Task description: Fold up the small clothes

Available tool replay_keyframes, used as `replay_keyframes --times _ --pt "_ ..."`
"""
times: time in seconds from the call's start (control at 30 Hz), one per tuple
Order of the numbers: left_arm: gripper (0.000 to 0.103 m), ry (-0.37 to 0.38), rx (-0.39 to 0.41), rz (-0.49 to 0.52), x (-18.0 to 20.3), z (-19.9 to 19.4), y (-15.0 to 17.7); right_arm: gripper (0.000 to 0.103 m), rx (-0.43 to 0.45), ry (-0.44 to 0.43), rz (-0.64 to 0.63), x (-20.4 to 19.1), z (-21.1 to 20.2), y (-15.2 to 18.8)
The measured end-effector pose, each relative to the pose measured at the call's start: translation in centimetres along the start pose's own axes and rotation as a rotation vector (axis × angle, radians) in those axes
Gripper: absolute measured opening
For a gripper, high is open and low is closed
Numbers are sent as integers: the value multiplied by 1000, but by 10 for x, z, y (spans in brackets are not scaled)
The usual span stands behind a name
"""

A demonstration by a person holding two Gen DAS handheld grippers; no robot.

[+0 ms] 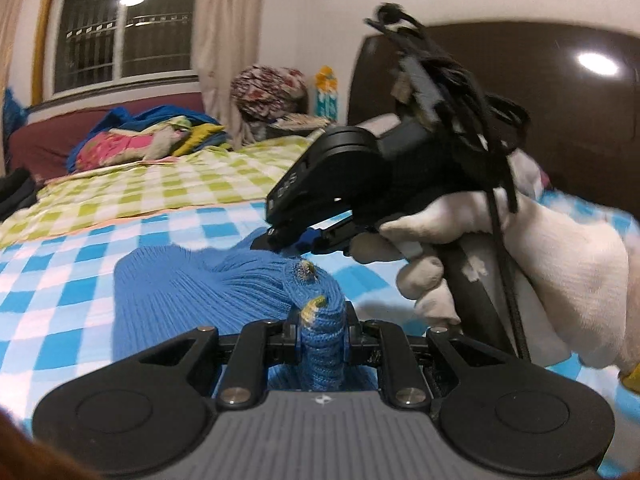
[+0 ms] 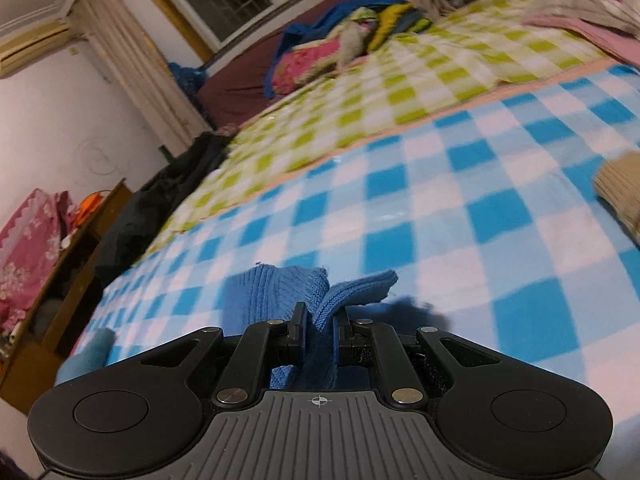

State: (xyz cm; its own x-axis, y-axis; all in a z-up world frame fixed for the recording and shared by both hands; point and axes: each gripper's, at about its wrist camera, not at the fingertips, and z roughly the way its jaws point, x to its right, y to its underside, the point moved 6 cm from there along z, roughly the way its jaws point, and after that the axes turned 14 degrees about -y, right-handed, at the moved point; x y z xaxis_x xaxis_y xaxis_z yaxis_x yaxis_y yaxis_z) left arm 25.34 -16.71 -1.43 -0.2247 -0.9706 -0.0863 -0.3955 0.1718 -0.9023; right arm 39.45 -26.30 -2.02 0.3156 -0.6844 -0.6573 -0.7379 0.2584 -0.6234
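Both grippers are clenched on the same blue knitted garment: the left gripper pinches a bunched edge with small yellow-green marks, and the right gripper pinches another fold of it, with the rest trailing ahead of the fingers onto the blue checked blanket. The gloved hand carrying the right gripper sits just right of and beyond the left one. To fold well, I'd keep the 2 grips level, carry the pinched edge evenly across, and let go only once it lies flat.
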Motion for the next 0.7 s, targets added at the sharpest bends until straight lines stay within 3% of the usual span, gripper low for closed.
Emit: replay_keyframes --times 0.3,0.53,0.7 --pt "23 -3 -18 166 45 4 32 11 15 10 63 47 -9 29" --pt "28 0 2 215 49 -2 35 18 41 -3 51 39 -22 32" --pt "38 46 -2 219 48 -17 37 29 59 -24 65 28 -45 44"
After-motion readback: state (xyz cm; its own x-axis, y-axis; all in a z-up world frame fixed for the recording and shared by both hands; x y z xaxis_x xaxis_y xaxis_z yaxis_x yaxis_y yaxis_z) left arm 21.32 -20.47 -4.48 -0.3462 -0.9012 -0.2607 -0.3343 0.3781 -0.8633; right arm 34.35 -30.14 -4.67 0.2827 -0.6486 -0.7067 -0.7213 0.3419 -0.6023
